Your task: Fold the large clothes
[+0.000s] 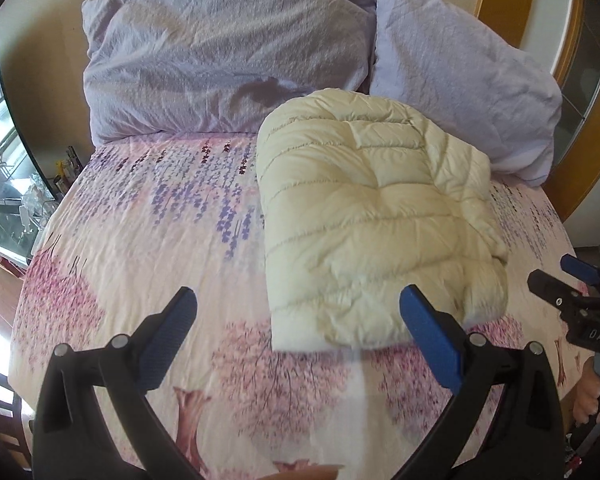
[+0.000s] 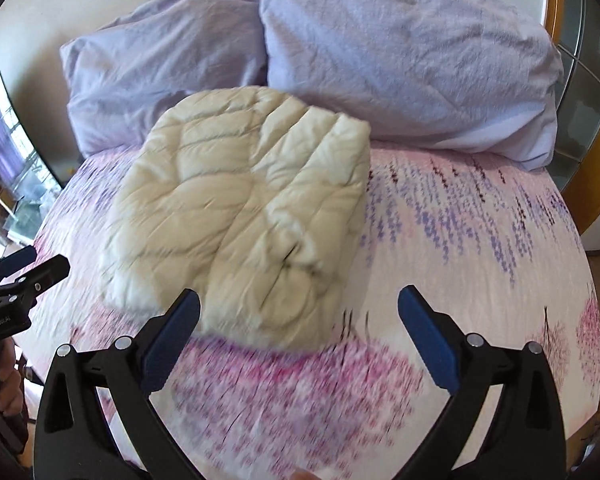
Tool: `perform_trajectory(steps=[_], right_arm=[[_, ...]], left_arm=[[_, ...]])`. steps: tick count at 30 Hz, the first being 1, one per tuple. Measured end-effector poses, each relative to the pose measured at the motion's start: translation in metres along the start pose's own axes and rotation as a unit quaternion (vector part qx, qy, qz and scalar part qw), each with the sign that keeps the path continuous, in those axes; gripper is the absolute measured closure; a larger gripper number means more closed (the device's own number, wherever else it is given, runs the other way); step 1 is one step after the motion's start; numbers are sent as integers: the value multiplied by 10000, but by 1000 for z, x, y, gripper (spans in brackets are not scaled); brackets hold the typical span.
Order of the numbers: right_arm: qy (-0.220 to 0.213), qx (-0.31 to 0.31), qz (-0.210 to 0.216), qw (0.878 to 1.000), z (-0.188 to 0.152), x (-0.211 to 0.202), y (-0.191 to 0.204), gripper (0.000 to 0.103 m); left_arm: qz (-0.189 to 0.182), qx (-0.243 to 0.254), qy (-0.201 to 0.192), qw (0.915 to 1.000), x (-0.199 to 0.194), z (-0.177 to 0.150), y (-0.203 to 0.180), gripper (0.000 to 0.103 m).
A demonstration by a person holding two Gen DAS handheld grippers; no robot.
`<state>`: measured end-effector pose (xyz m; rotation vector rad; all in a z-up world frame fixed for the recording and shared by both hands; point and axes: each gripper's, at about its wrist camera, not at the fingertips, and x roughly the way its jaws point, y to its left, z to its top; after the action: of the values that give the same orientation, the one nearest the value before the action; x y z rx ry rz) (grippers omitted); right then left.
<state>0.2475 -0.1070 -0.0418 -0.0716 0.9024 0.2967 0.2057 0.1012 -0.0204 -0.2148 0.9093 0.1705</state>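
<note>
Nearest to the cameras are the two tools. The left tool (image 1: 298, 318) stands with its blue-padded fingers wide apart and nothing between them; its right pad (image 1: 430, 340) is just in front of the near edge of the garment but does not press on it. The right tool (image 2: 299, 316) has its fingers wide apart as well, and it holds nothing. Each tool also shows in the other camera, at the edge of the picture, and there it is cut off, so only a part of the black frame is seen.

Beyond the tools lies the puffer jacket (image 1: 376, 224), cream-white and quilted with stitched channels. It is folded into a thick, compact bundle, with rounded corners and a soft bulge on top. It rests on the bed sheet (image 1: 140, 240), which carries a print of pink trees and purple hanging flowers. The far end of the jacket reaches near to the pillows. What is inside the fold, such as sleeves or a zipper, is hidden.

Behind the jacket, a lilac pillow (image 1: 460, 80) leans at the right, and a lilac folded duvet (image 1: 220, 60) lies at the left. The right wrist view is blurred in its lower part, so the print there is hard to read. At the far left, a glass cabinet (image 1: 4, 184) is cut off by the picture edge and its contents are too small to tell.
</note>
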Motion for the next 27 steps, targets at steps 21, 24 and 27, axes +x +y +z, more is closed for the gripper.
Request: perform_trajectory(steps=[21, 24, 27], right_arm=[[313, 182, 195, 9992, -66, -62, 34, 2], [229, 157, 188, 9994, -70, -67, 39, 2], [139, 197, 199, 9995, -73, -72, 40, 2]], left_arm=[[-299, 97, -98, 9995, -79, -68, 4, 2], [-333, 106, -120, 9993, -82, -72, 2, 2], [-362, 110, -153, 9992, -84, -74, 0, 2]])
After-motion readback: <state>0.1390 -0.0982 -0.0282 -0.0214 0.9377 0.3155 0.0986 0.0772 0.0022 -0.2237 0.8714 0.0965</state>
